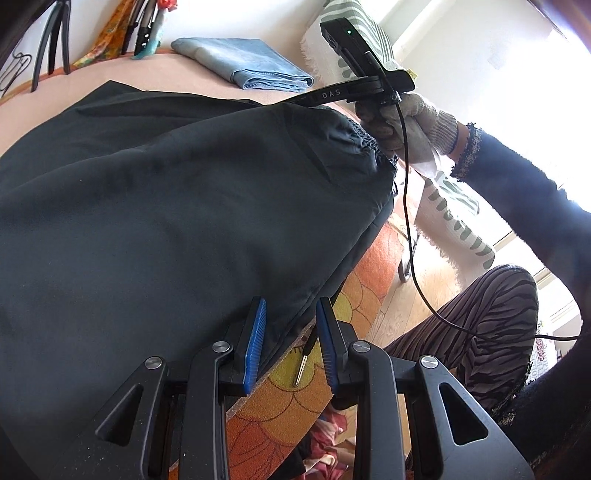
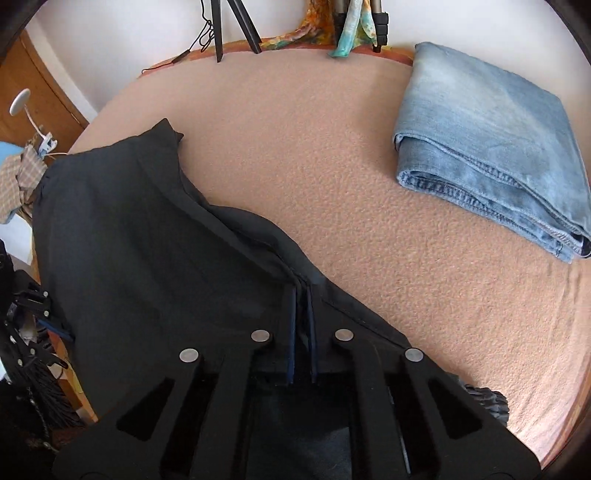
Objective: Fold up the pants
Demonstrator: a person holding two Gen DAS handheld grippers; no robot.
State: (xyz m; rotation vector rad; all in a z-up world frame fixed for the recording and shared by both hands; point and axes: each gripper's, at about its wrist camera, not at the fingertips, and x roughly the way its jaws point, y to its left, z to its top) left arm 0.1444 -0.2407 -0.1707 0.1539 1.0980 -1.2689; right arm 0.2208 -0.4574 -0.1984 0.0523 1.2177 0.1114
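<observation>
Black pants (image 1: 166, 203) lie spread over a pink fleece surface (image 2: 332, 166). My left gripper (image 1: 291, 343) stands at their near edge with its blue pads apart. The hem lies against the left pad, and a drawstring's metal tip (image 1: 301, 369) hangs in the gap. My right gripper (image 2: 303, 325) is shut on a fold of the black pants (image 2: 147, 240), its pads almost together on the cloth. In the left wrist view a gloved hand (image 1: 413, 122) holds that gripper at the gathered elastic waistband (image 1: 362, 140).
Folded light-blue jeans (image 2: 491, 147) (image 1: 243, 62) lie at the far right of the surface. Tripod legs (image 2: 236, 26) and a coloured scarf (image 2: 347, 33) stand along the back wall. The orange flowered side (image 1: 354, 295) drops to the floor beside a person's striped leg (image 1: 480, 325).
</observation>
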